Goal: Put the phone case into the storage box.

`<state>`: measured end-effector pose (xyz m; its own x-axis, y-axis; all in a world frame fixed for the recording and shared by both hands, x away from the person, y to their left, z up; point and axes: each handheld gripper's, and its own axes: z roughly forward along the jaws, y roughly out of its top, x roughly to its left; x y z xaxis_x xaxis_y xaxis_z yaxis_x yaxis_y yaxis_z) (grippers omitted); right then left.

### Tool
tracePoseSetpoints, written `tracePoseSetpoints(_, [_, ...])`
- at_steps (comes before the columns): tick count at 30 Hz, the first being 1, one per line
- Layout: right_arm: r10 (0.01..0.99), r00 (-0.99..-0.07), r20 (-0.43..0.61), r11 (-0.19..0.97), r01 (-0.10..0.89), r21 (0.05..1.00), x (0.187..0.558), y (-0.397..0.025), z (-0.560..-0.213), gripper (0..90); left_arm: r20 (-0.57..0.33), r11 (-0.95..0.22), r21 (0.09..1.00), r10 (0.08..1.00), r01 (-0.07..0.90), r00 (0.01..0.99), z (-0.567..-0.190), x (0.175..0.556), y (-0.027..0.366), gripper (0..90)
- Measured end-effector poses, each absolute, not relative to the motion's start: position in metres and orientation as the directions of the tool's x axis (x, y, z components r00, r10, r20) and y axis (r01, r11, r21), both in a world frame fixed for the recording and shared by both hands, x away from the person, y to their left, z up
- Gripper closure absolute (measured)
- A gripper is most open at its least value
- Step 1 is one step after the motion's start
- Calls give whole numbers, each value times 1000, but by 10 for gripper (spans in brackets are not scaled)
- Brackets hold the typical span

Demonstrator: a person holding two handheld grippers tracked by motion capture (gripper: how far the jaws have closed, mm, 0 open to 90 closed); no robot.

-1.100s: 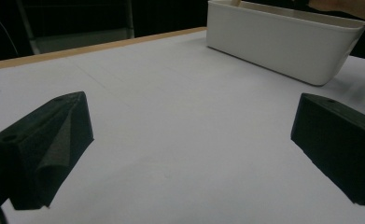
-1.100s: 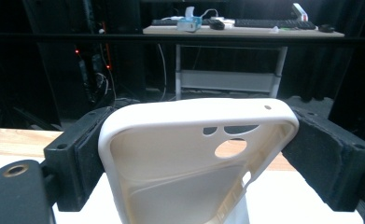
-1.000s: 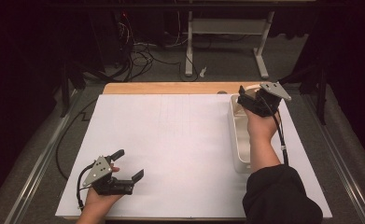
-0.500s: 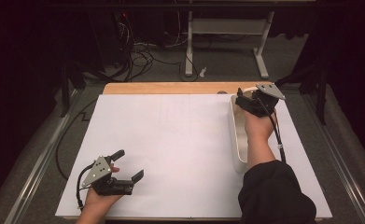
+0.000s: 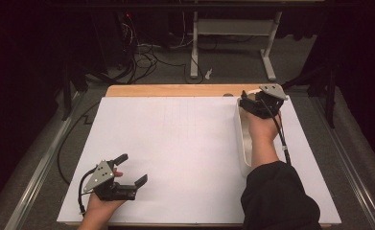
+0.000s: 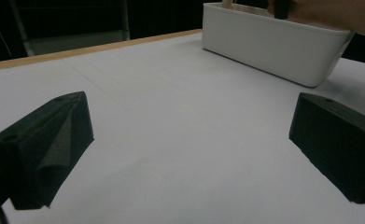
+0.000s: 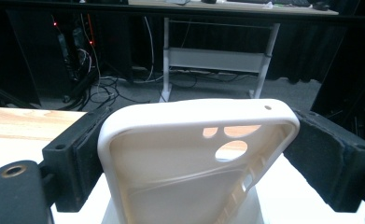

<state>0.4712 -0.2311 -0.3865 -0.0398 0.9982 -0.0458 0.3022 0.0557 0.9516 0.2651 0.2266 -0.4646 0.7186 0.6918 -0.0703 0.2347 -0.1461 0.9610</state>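
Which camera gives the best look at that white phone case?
The right gripper view: the phone case stands large between the right gripper jaws, camera cutouts plain. In the high view the hand covers it over the white bin.

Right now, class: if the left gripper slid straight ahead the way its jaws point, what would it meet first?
The left gripper, jaws open, faces bare white table sheet. Beyond it stands the white bin, slightly right of centre; it would probably be met first, though depth is hard to judge.
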Motion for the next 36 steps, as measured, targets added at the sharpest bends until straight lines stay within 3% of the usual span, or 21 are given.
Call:
tracePoseSetpoints(14, [1000, 11, -5, 1, 311, 950, 480, -232, -384, 116, -76, -148, 959, 683, 240, 727, -465, 265, 226, 10])
tracePoseSetpoints(36, [998, 55, -29, 12, 287, 958, 499, -222, -386, 113, -92, -137, 959, 680, 249, 728, -468, 265, 230, 13])
